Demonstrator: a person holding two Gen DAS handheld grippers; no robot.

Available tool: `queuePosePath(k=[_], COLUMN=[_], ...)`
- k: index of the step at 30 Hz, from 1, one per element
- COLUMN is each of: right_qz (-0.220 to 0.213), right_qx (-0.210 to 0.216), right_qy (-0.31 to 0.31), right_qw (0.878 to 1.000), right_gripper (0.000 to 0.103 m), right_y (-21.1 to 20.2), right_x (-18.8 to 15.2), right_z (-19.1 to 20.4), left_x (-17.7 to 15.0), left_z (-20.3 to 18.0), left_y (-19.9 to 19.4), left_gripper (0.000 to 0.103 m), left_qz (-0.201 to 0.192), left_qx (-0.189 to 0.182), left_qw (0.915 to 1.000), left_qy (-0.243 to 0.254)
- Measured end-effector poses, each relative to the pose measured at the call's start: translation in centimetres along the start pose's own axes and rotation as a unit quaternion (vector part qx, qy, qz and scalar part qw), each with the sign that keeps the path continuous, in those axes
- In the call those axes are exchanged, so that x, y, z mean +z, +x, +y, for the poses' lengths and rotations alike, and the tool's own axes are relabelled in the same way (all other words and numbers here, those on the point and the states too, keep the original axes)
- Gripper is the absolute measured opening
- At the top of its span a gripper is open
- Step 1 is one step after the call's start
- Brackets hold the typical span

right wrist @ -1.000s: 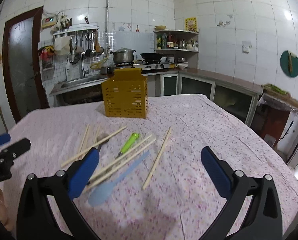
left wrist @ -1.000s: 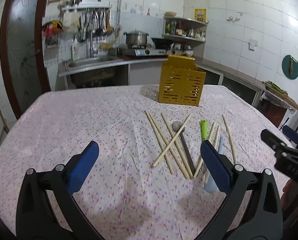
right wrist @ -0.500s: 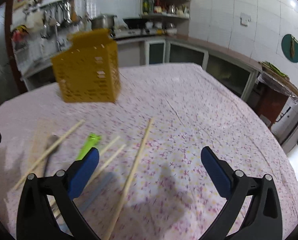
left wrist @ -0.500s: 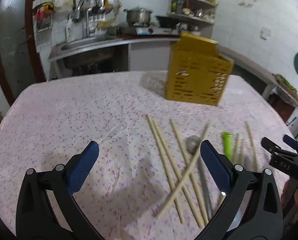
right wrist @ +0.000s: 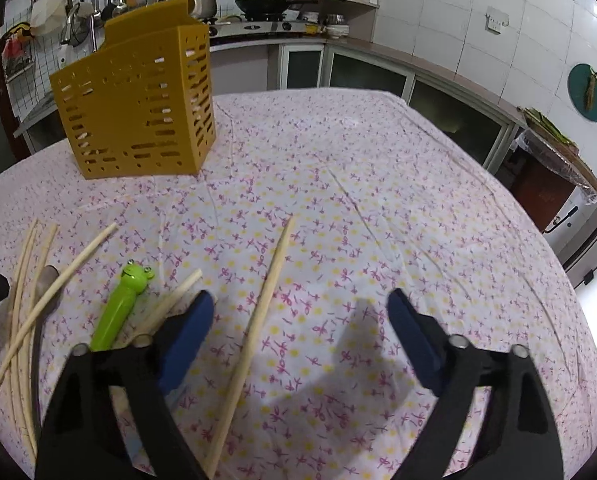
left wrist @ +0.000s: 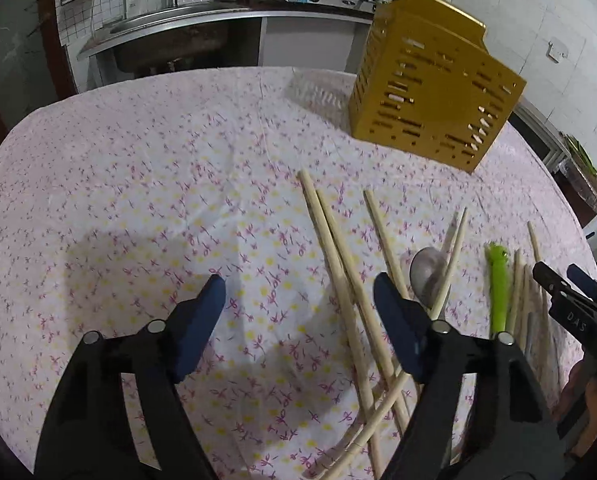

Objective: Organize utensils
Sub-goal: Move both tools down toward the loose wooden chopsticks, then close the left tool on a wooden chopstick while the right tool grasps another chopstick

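Several wooden chopsticks (left wrist: 338, 248) lie loose on the flowered tablecloth (left wrist: 138, 180), with a metal spoon (left wrist: 426, 276) and a green frog-handled utensil (left wrist: 498, 288) among them. A yellow slotted utensil holder (left wrist: 430, 104) stands beyond them. My left gripper (left wrist: 298, 296) hangs low over the cloth, jaws closing; two chopsticks pass between its fingers near the right one, untouched. My right gripper (right wrist: 298, 308) is also closing, with a single chopstick (right wrist: 266, 300) lying between its fingers, unpressed. The frog utensil (right wrist: 126, 300) lies left of it, the holder (right wrist: 138, 108) far left.
A clear plastic tray (left wrist: 314, 92) lies behind the holder. A kitchen counter with sink (left wrist: 170, 36) and stove runs along the back wall. The right gripper (left wrist: 556, 270) shows at the left view's right edge. The table's edge (right wrist: 578, 320) curves close on the right.
Both grippers have come forward and down toward the utensils and tilted more steeply at the table. Their jaws now stand narrower than before.
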State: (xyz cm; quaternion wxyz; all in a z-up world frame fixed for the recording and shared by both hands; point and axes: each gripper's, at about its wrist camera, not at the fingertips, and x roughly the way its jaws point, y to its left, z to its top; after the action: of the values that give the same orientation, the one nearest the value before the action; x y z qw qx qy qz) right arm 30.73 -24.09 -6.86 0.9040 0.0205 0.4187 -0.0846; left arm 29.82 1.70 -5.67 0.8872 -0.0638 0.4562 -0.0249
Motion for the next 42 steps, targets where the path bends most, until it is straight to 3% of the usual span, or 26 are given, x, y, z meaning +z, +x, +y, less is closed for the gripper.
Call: queuePosePath(k=[4, 6, 16, 18, 20, 21, 23, 31, 35, 42], right_qz=[0.007, 0.007, 0.015, 0.019, 0.025, 0.027, 0.034, 0.049, 0.030, 0.017], right_qx=[0.012, 0.015, 0.018, 0.020, 0.024, 0.026, 0.025, 0.034, 0.057, 0.075], right_qy=[0.000, 0.000, 0.005, 0.007, 0.007, 0.005, 0.001, 0.020, 0.038, 0.036], right_qw=[1.000, 1.000, 1.000, 1.000, 0.999, 0.999, 0.999, 0.998, 0.997, 0.996], right_gripper=[0.069, 0.067, 0.061, 0.055, 0.045, 0.039, 0.035, 0.033, 0.011, 0.008], right_y=[0.5, 0.6, 0.7, 0.6, 0.6, 0.7, 0.7, 0.9, 0.5, 0.4], right_x=[-0.3, -0.3, -0.2, -0.1, 0.1, 0.3, 0.5, 0.7, 0.3, 0.1], right_z=[0.0, 0.2, 0.4, 0.5, 0.8, 1.0, 1.5, 1.2, 0.5, 0.7], left_x=[0.0, 0.0, 0.7, 1.0, 1.2, 1.3, 1.4, 2.0, 2.0, 1.3], left_z=[-0.2, -0.2, -1.5, -1.6, -1.5, -1.5, -1.3, -1.1, -0.8, -0.7], left_y=[0.4, 0.3, 1.3, 1.6, 1.6, 1.6, 1.6, 1.9, 1.6, 1.0], left_gripper=[0.064, 0.054, 0.051, 0.049, 0.046, 0.038, 0.031, 0.029, 0.011, 0.010], left_qz=[0.004, 0.002, 0.012, 0.014, 0.015, 0.015, 0.015, 0.024, 0.020, 0.002], left_qx=[0.004, 0.009, 0.049, 0.054, 0.053, 0.054, 0.054, 0.049, 0.033, 0.025], left_qw=[1.0000, 0.9999, 0.9980, 0.9974, 0.9976, 0.9975, 0.9973, 0.9973, 0.9983, 0.9983], left_qy=[0.004, 0.008, 0.039, 0.046, 0.041, 0.043, 0.048, 0.050, 0.044, 0.054])
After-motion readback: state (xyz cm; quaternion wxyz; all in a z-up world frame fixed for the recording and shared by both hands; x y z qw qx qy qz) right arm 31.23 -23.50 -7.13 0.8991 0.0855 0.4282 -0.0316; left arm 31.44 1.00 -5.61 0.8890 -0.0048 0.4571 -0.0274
